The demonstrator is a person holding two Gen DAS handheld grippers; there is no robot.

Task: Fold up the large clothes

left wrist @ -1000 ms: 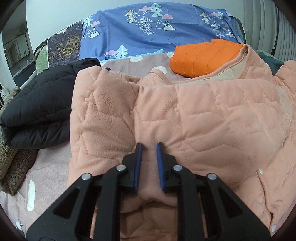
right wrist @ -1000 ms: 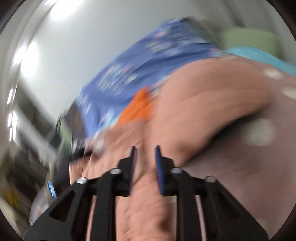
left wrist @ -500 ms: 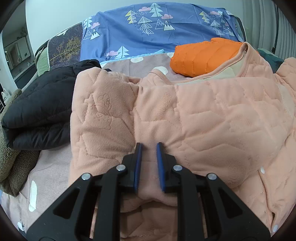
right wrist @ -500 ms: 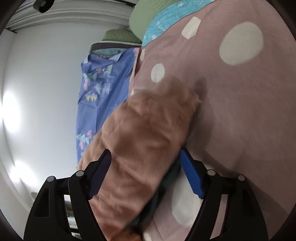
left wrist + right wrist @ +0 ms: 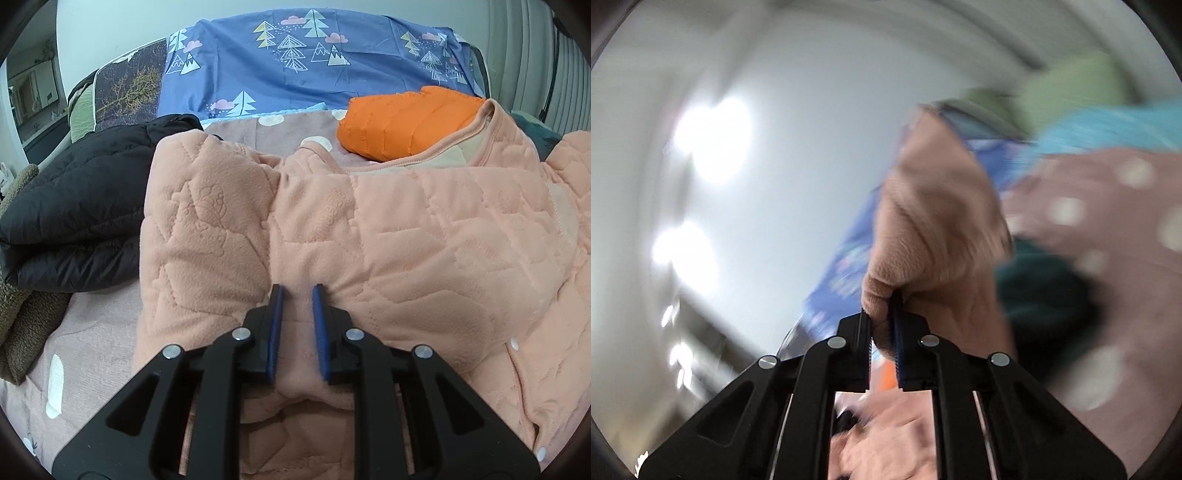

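The bed (image 5: 96, 325), under its dusty pink spotted cover, carries everything here, with a blue sheet (image 5: 295, 66) printed with trees draped across the far end beyond the left claw. Spread over most of the bed, straight ahead of and beneath the left claw, lies the task's garment, a large quilted peach fleece jacket (image 5: 424, 258). A folded black padded coat (image 5: 77, 206) sits to the left of that claw, touching the jacket's edge, and a folded orange jacket (image 5: 402, 122) lies beyond it to the right, just behind the peach collar.

The left claw (image 5: 297, 295) is clamped on a pinched ridge of the peach fleece, its blue pads pressing the cloth from both sides near the side seam. The right claw (image 5: 882, 325) is closing, and a bunched end of the same fleece, probably a sleeve (image 5: 934, 229), already sits between its pads and stands up ahead of it; that view is badly blurred, so how deep the bite is cannot be told.

The step looks like carrying the sleeve across the body to make the first fold. To do it well, the left claw should act as an anchor, pressing the seam down so the body does not slide towards the black coat. The right claw should hold firmly, lift the sleeve clear of the bed, lay it flat across the chest, and let go only once the cloth rests without wrinkles
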